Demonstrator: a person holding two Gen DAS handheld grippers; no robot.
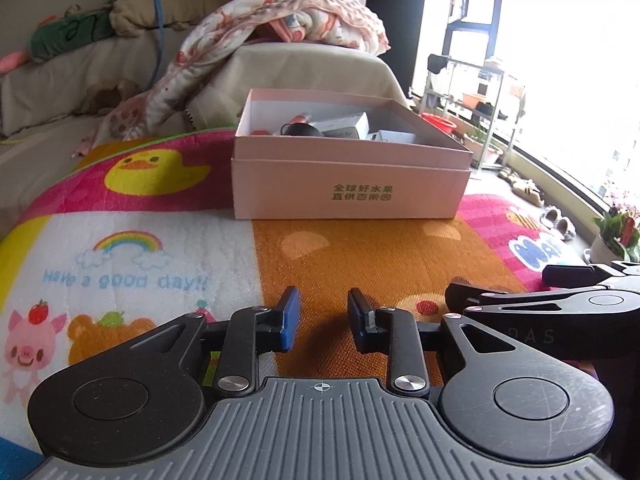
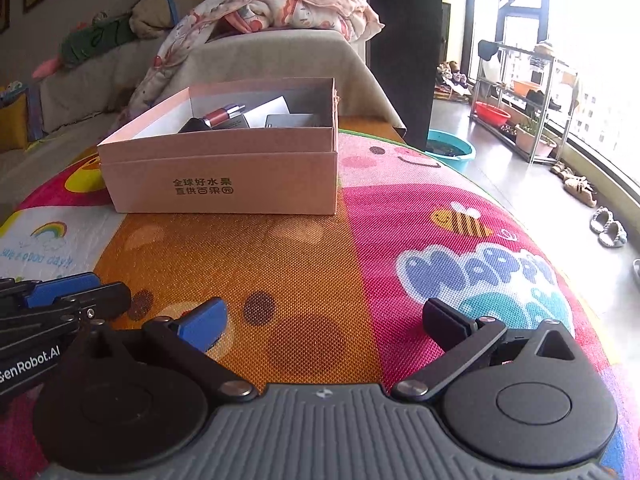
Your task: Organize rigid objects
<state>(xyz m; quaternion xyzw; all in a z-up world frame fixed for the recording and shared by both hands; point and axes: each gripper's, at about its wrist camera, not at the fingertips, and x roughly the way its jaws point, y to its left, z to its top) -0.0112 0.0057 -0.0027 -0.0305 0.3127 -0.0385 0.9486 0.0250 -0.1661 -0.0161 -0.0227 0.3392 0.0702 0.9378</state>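
A pink cardboard box [image 1: 348, 196] [image 2: 224, 184] stands open on the cartoon play mat [image 1: 360, 256] [image 2: 280, 264], ahead of both grippers. Inside it lie a black round object [image 1: 302, 130], white cartons [image 1: 348, 122], a red and silver cylinder [image 2: 222, 114] and a grey carton [image 2: 288, 120]. My left gripper [image 1: 323, 316] hovers low over the orange patch of the mat, its blue pads a narrow gap apart with nothing between them. My right gripper [image 2: 324, 316] stands wide open and empty, just right of the left one. Each shows at the edge of the other's view.
Behind the box is a covered sofa [image 1: 60, 72] with a patterned blanket [image 1: 280, 20] draped over its arm. The mat's edge drops to bare floor on the right, where a teal basin [image 2: 452, 152], a metal shelf [image 2: 520, 104] and slippers [image 2: 608, 228] stand by the window.
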